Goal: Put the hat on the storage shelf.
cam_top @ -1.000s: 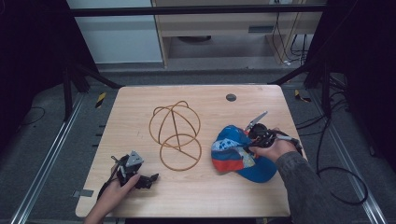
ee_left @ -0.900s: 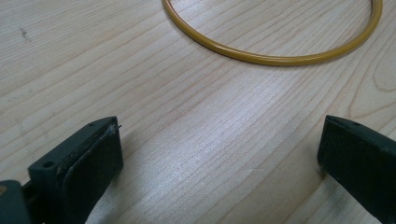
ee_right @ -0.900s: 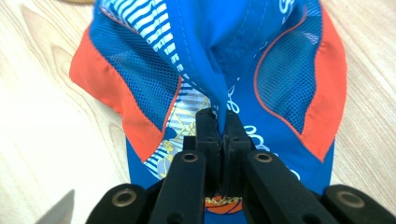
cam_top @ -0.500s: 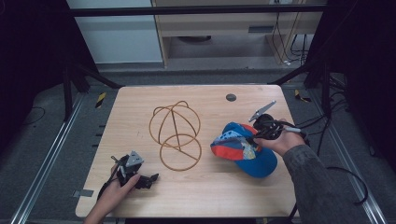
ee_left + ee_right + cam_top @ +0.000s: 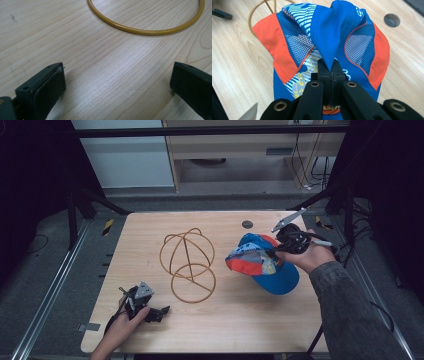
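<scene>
From the high view I have the table [image 5: 150, 245] filling the middle of the frame, with its upper left and the whole lower middle bare wood, so there is plenty of room to move there. The wire stand [image 5: 188, 265] sits left of centre, well in from every edge. A small dark hole [image 5: 247, 224] lies near the top edge, just above the cap [image 5: 260, 262]. The cap is at centre right, its lower brim close to the table while the crown end is lifted, near the right edge but still over the wood. My left gripper [image 5: 150, 312] rests at lower left, close to the bottom edge and just below and left of the stand's base ring. Compared with half a second ago, the right gripper [image 5: 280, 247] has risen and moved toward the upper right of the frame, and the cap has come up with it, tipping more steeply; a second ago the cap lay flatter and lower on the table. The left gripper has not moved. In the right gripper view the jaws are pressed together on a pinched fold of blue fabric at the cap's crown [image 5: 332, 47], with the orange and mesh panels spreading to either side. In the left gripper view the jaws stand wide apart over bare wood, holding nothing, with the base ring [image 5: 147, 31] curving across the top of the frame.
</scene>
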